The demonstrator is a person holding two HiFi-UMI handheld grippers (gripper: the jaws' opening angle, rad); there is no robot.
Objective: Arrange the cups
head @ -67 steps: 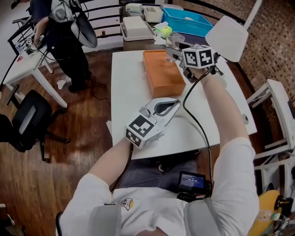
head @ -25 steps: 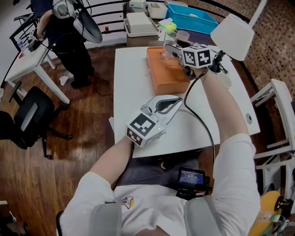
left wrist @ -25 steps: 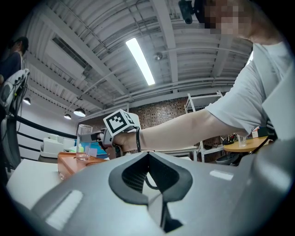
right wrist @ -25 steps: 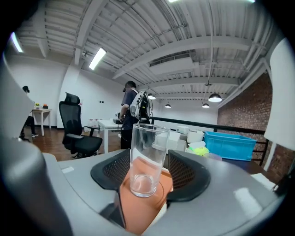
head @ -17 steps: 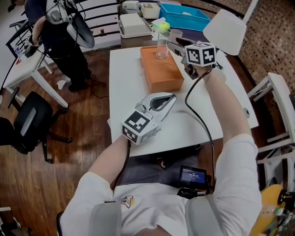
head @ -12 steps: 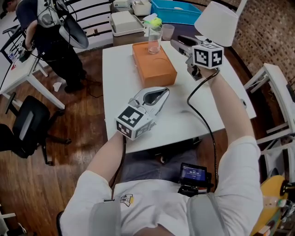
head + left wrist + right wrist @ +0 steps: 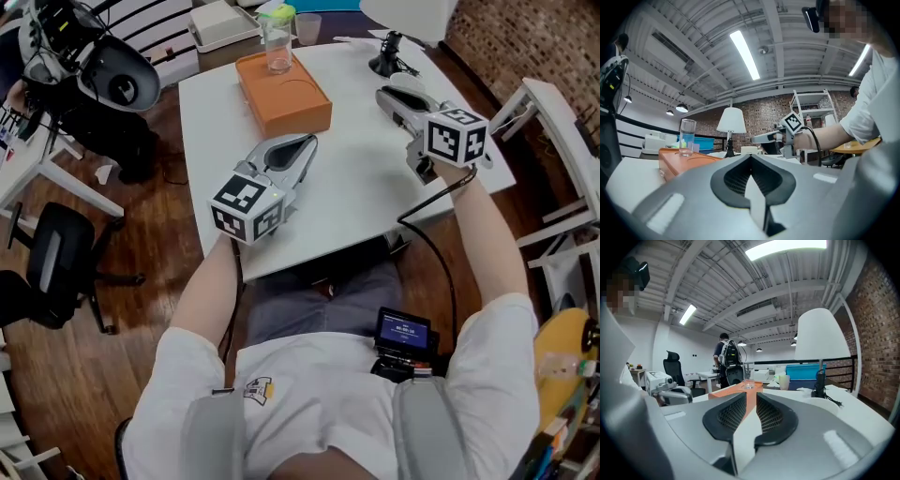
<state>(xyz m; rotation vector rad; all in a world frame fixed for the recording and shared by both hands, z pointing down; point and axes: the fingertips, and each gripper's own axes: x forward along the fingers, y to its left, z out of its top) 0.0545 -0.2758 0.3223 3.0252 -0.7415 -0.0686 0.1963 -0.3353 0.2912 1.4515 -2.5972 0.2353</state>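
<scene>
A clear glass [image 7: 277, 42] stands upright on the far end of an orange box [image 7: 284, 94] at the back of the white table [image 7: 356, 197]. The same glass [image 7: 748, 375] shows far ahead of the right jaws. My right gripper [image 7: 386, 94] hovers over the table's right side, well apart from the box. Its jaws have just been closing and keep a narrow gap with nothing between them. My left gripper [image 7: 307, 142] lies near the box's near end, shut and empty. A second pale cup [image 7: 307, 28] stands behind the box.
A white lamp [image 7: 820, 341] with its black base [image 7: 384, 64] stands at the table's far right. Behind the table are a blue bin [image 7: 804, 371] and a white tray [image 7: 223, 23]. A person [image 7: 725, 359] stands at a desk to the left.
My right gripper has drawn back from the glass, leaving it upright on the orange box, and moved right and nearer to me as its jaws narrowed. The left gripper has stayed put.
</scene>
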